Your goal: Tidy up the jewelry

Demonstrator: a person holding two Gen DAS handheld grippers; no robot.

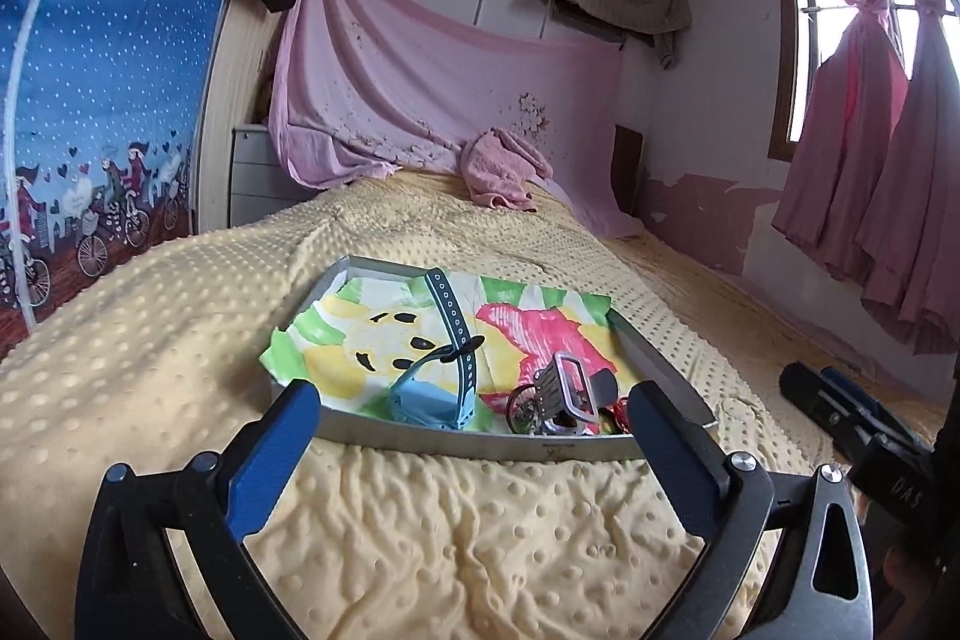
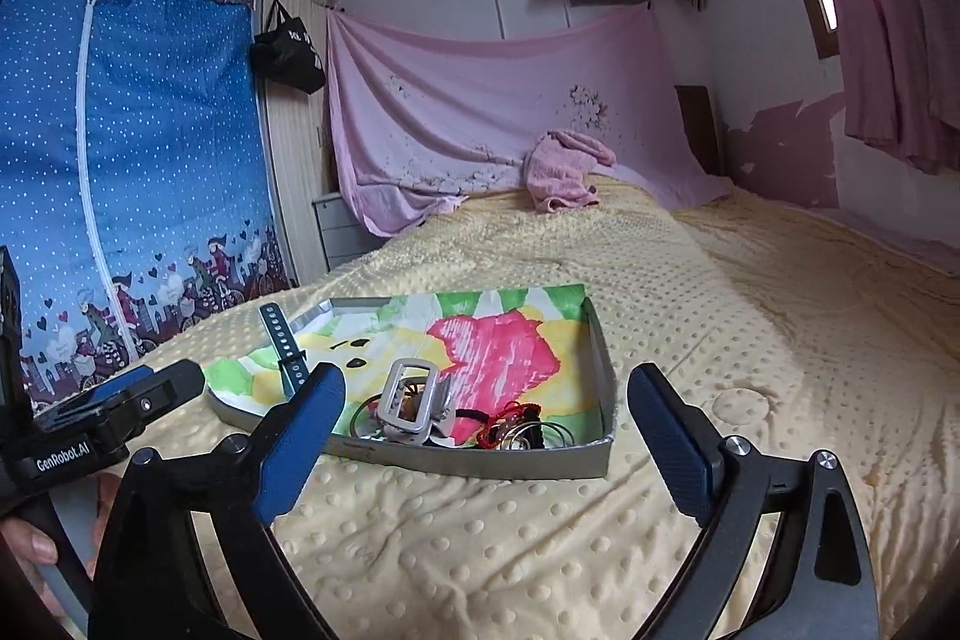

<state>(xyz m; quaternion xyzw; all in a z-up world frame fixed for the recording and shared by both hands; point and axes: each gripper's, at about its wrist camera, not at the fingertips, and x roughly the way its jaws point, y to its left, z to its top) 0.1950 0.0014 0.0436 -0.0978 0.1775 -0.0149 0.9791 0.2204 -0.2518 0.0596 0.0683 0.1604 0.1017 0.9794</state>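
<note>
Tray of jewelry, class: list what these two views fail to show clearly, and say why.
- Right wrist view: the blue watch's body is hidden behind the right gripper's left finger; only its strap shows.
- Both views: the tangle of rings and red cord is too small to tell apart.
- Left wrist view: the tray's near wall hides the pieces' lower parts.

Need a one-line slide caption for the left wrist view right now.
Open left gripper hovers before a grey tray on a yellow bedspread, holding a blue watch and tangled jewelry.

You have a bed [image 1: 180, 340] under a yellow dotted blanket [image 2: 750, 316]; on it sit a grey tray [image 2: 603, 358] and a pink towel [image 2: 564, 169].
</note>
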